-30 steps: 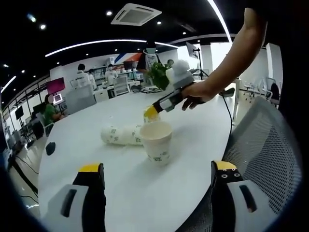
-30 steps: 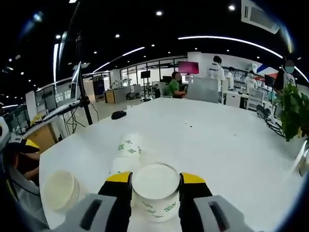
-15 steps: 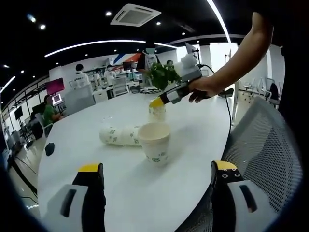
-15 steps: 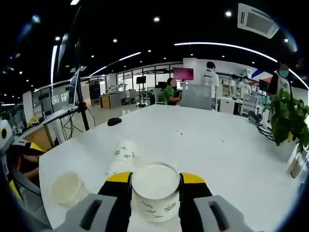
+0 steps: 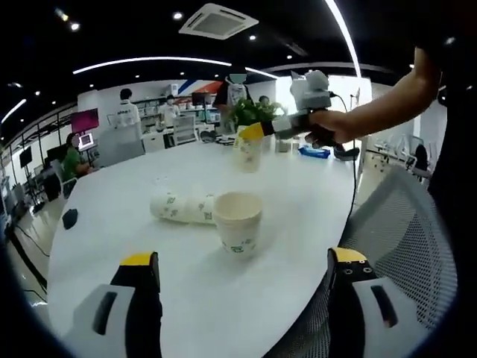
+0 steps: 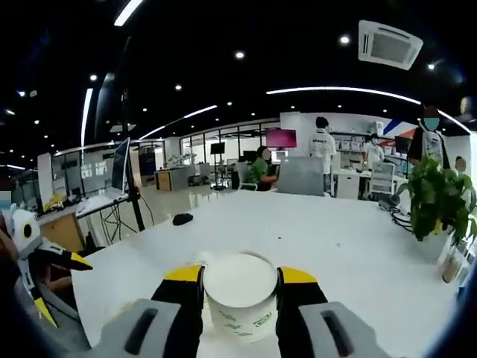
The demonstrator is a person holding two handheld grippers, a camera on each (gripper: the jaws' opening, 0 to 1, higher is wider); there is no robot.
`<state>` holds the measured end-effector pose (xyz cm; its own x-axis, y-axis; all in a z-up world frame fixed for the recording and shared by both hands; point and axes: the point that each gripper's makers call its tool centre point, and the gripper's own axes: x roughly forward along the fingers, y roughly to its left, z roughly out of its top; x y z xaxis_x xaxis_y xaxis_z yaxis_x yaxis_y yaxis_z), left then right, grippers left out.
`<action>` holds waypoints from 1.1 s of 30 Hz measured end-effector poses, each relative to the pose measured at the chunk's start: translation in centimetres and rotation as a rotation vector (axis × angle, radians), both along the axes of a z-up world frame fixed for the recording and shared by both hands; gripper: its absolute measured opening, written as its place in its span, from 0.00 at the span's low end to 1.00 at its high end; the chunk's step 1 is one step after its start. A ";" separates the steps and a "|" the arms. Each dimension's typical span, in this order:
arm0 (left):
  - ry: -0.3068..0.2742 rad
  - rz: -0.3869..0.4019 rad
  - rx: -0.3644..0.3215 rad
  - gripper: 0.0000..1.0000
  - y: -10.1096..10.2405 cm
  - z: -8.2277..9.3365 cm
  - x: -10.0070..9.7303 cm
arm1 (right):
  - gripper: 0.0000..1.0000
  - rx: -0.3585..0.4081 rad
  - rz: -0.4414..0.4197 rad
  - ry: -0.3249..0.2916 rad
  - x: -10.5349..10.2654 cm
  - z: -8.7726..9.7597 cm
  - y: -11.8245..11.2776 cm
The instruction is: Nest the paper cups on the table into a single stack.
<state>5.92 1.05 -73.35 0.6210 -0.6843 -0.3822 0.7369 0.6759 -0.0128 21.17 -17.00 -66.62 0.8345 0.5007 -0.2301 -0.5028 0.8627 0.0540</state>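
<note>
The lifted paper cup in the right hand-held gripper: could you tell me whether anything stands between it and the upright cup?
Nothing visible does: the lifted cup hangs above the table, with open air down to the upright cup.

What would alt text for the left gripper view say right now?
The right gripper, held in a person's hand, carries a paper cup above the white table. An upright cup stands beside cups lying on their side; the left gripper is open.
</note>
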 end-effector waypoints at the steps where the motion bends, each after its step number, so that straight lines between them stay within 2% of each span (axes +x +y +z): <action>1: -0.001 0.005 -0.005 0.94 0.0 0.2 0.1 | 0.36 0.005 0.004 -0.007 -0.3 0.4 0.2; 5: -0.002 0.025 -0.038 0.93 -0.1 1.2 0.6 | 0.36 0.039 0.008 -0.021 -1.3 2.0 0.8; 15: -0.015 0.016 -0.057 0.87 -0.9 2.8 1.5 | 0.36 0.074 0.021 -0.034 -2.6 3.2 1.4; 21: 0.013 0.001 -0.105 0.77 -1.8 3.6 1.9 | 0.36 0.111 0.038 -0.032 -3.8 3.7 2.3; 25: 0.035 -0.027 -0.147 0.65 -2.6 4.2 2.0 | 0.36 0.140 0.061 -0.020 -4.7 3.6 3.1; 33: 0.051 -0.085 -0.173 0.55 -4.3 4.7 2.3 | 0.36 0.189 0.110 0.010 -6.1 3.6 4.6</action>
<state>8.26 -3.27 -68.67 0.5412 -0.7913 -0.2843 0.7863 0.5961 -0.1624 15.09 -12.41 -63.01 0.7708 0.6234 -0.1313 -0.5917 0.7769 0.2150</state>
